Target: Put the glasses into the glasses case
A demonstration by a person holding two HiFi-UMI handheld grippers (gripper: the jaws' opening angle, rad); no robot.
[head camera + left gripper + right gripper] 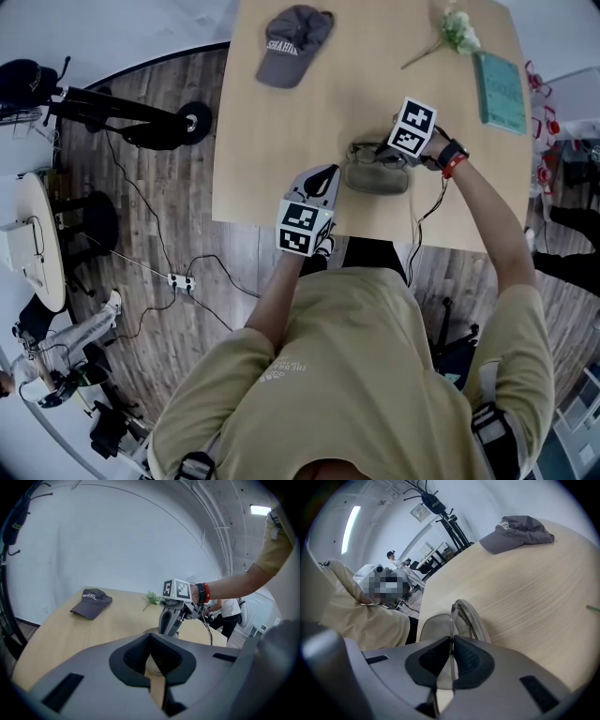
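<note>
Right gripper (452,638) fingers (471,660) clenched on glasses (476,617) over glasses case (436,627); left gripper (150,636) fingers (134,656) together, empty.

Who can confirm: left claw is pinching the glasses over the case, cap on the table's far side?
Wrong claw: the right claw pinches the glasses, as the right gripper view shows; the left claw holds nothing. They are over the case, cap on the table's far side.
</note>
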